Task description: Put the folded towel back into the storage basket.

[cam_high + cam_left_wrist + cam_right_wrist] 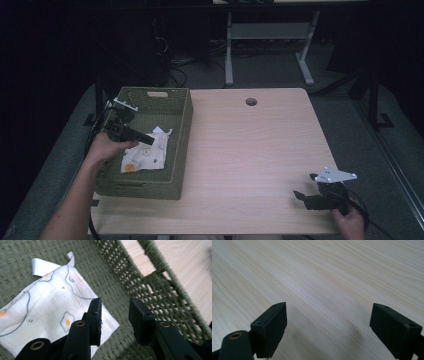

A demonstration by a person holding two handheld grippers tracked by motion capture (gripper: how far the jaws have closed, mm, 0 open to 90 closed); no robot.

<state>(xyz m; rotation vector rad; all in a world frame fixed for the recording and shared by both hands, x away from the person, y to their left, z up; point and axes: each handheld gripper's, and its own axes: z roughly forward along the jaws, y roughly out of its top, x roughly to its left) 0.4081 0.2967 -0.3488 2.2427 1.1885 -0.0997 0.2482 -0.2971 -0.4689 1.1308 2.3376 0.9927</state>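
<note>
From the high view, your left gripper (131, 134) sits at the left of the frame inside the green woven basket (181, 150), its jaws pointing right over the white printed cloth (146, 154) that lies on the basket floor. Your right gripper (306, 196) rests low at the lower right, well apart from all of it, on the bare wooden table (250, 150). Now the left gripper view: the cloth (47, 302) spreads across the left half of the frame, fried-egg print up, one corner poking toward the bottom centre, and your left gripper (115, 317) has its jaws parted with nothing pinched between them; the left jaw hangs over the cloth's corner edge, the right one over bare weave beside the basket wall (160, 290). I read this as the cloth lying loose in the basket with no grip on it. If you mean to pick it up, you need to drop lower and straddle that corner before you squeeze; if you mean to leave it, lift clear of the wall. Over to the right gripper view: your right gripper (328, 325) stands wide apart, empty, just table grain (324, 272) ahead.
</note>
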